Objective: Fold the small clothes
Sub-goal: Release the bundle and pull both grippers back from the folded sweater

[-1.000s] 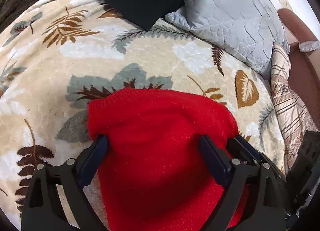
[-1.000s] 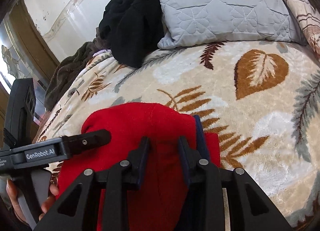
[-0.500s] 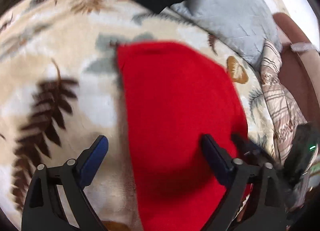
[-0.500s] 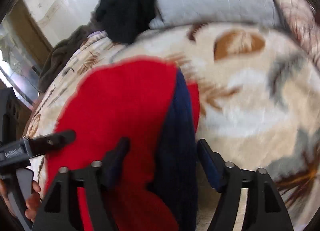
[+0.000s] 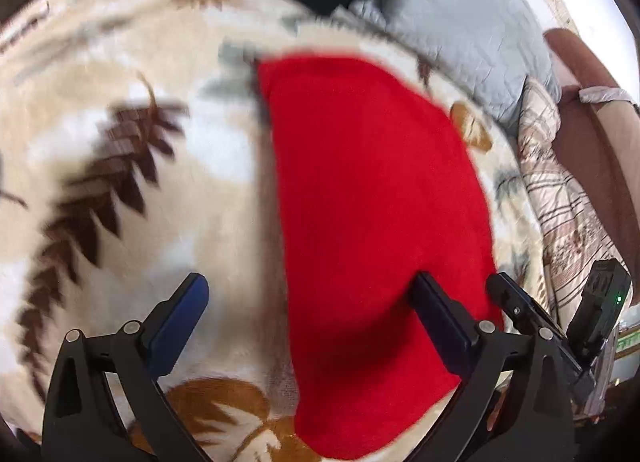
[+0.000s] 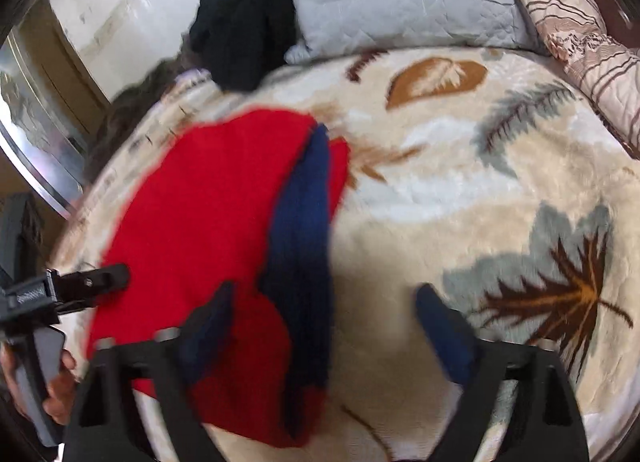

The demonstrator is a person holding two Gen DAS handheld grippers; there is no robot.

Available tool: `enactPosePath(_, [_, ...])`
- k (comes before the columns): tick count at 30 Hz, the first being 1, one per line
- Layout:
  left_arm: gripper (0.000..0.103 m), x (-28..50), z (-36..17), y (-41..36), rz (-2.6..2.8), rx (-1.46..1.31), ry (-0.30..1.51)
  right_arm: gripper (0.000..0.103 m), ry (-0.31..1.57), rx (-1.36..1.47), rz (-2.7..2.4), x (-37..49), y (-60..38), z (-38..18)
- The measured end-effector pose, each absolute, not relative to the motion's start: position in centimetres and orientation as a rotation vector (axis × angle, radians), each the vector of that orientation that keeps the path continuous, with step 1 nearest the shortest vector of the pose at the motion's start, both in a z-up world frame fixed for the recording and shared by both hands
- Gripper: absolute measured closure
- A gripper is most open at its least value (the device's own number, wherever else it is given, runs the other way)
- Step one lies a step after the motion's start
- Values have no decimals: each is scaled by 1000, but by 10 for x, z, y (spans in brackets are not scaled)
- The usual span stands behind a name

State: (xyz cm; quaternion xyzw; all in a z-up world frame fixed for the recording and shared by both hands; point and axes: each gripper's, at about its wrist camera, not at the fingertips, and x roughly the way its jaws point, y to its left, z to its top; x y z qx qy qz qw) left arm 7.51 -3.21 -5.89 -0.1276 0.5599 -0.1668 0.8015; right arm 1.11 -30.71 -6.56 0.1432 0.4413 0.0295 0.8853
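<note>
Spread across the bed, a cream plush blanket with leaf prints (image 5: 132,166) carries the folded red knit garment with a navy band (image 6: 208,222) at frame centre. Soft, light and limp, it likely wants pinching at an edge or corner. Left tongs (image 5: 308,312) gape empty; right tongs (image 6: 324,314) are opening, clamping nothing.

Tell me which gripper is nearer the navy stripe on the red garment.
Right. The right gripper, jaws opening, straddles the navy stripe without pinching it. The left gripper hangs wide open at the red garment's opposite edge, across from the stripe.
</note>
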Motion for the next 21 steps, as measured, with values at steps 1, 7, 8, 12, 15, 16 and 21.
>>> enactPosePath(1, [0, 73, -62, -33, -352, -275, 1180, 1, 923, 311, 52, 10, -310, -69])
enactPosePath(7, [0, 59, -48, -32, -355, -202, 1159, 0, 910, 243, -3, -9, -319, -55])
enactPosePath(8, [0, 55, -46, -27, -347, -197, 1141, 0, 917, 212, -19, -12, -319, -57])
enactPosePath(12, [0, 52, -58, -14, -343, -212, 1156, 1, 940, 261, 10, -17, -327, -73])
enactPosePath(15, [0, 50, -58, -16, -333, -214, 1139, 1, 926, 253, -17, -15, -323, -75])
enactPosePath(16, [0, 49, -58, -18, -329, -206, 1135, 1, 922, 247, -22, -16, -321, -75])
enactPosePath(21, [0, 47, -61, -16, -336, -218, 1115, 1, 922, 260, -23, -16, -320, -75])
